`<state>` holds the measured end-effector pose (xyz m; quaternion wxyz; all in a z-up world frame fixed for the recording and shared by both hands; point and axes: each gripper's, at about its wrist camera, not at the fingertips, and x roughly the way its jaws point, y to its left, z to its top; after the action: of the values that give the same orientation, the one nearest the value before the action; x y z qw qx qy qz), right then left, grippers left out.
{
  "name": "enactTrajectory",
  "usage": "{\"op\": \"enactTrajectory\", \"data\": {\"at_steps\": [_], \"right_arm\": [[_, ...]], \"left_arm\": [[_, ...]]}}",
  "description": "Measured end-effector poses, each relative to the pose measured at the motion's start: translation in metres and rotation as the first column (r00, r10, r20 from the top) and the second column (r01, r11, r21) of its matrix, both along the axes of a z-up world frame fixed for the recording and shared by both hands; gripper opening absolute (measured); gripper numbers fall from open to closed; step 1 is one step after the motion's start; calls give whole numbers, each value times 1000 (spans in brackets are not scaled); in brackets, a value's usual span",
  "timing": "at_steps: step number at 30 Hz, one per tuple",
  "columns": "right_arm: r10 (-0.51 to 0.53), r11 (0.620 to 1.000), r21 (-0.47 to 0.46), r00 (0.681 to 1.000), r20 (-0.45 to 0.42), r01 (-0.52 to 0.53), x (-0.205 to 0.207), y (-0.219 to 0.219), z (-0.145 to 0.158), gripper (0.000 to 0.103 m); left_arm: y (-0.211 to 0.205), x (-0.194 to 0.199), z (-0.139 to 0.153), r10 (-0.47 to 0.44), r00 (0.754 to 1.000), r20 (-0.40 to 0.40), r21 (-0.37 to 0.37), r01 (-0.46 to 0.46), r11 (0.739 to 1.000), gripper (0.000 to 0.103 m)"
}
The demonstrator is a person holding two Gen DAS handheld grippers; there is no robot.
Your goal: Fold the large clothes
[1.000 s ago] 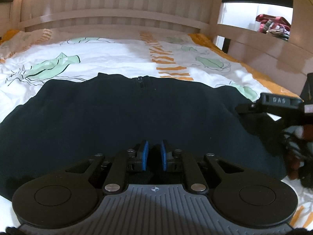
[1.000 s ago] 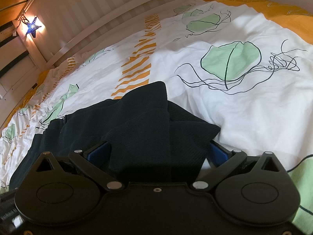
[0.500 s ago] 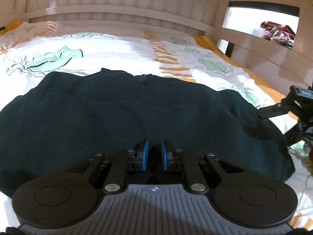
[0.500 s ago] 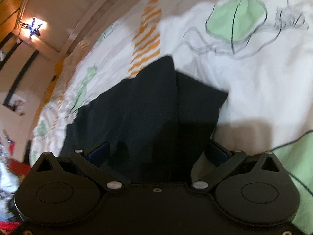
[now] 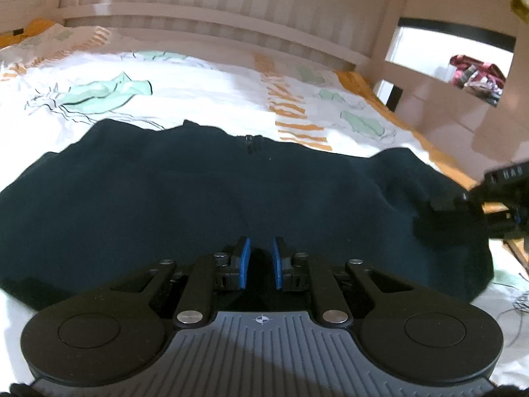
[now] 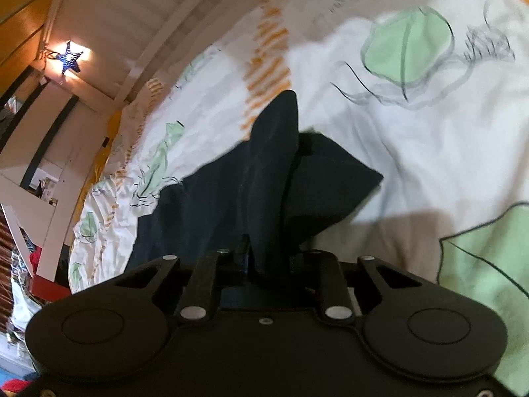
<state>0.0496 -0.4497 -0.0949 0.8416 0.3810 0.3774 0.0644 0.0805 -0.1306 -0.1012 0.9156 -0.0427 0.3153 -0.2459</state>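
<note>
One dark navy zip-neck fleece pullover (image 5: 231, 205) is lying spread across a white duvet cover (image 5: 198, 96) printed with green leaf shapes and orange stripes, its collar and short zipper (image 5: 250, 144) pointing toward the slatted white bed frame (image 5: 215, 6). Two grippers are working on it. The left gripper (image 5: 261, 266) is sitting low at the near hem, its two blue-padded fingers (image 5: 244, 264) standing close together with dark cloth showing in the narrow gap between them; whether that cloth is actually being pinched cannot be told. The right gripper (image 6: 269, 258) is clamping a bunched ridge of the pullover (image 6: 264, 178), the fabric rising in one tall fold from between its drawn-in fingers, with a flat corner of the same garment lying just beside it on the duvet cover (image 6: 446, 125). In the left wrist view the right gripper (image 5: 506, 195) is showing as a blurred black shape at the garment's right edge. One lit blue star lamp (image 6: 68, 58) is glowing on the wall beyond the bed frame (image 6: 139, 33), and one small heap of reddish clothes (image 5: 477, 76) is lying past the bed's end.
</note>
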Motion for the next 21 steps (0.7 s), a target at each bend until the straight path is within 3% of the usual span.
{"op": "enactTrajectory", "data": {"at_steps": [4,11,16,21], "right_arm": [[6,1000,-9,1000,25,-6,5,13,26,28],[39,995,89,997,65,-45,29,47,66,28],[157,981,104,986,49,-162,71,102,84,28],[320,946,66,948,-3,-319,125,179,83,28]], "left_arm": [[-4,-12,-5,-32,999,40,48,30,998,15],[-3,-2,-14,-48,999,21,23,48,999,17],[4,-1,-16,-36,999,7,-30,36,999,17],[27,1,-17,-18,999,-44,-106,13,994,17]]}}
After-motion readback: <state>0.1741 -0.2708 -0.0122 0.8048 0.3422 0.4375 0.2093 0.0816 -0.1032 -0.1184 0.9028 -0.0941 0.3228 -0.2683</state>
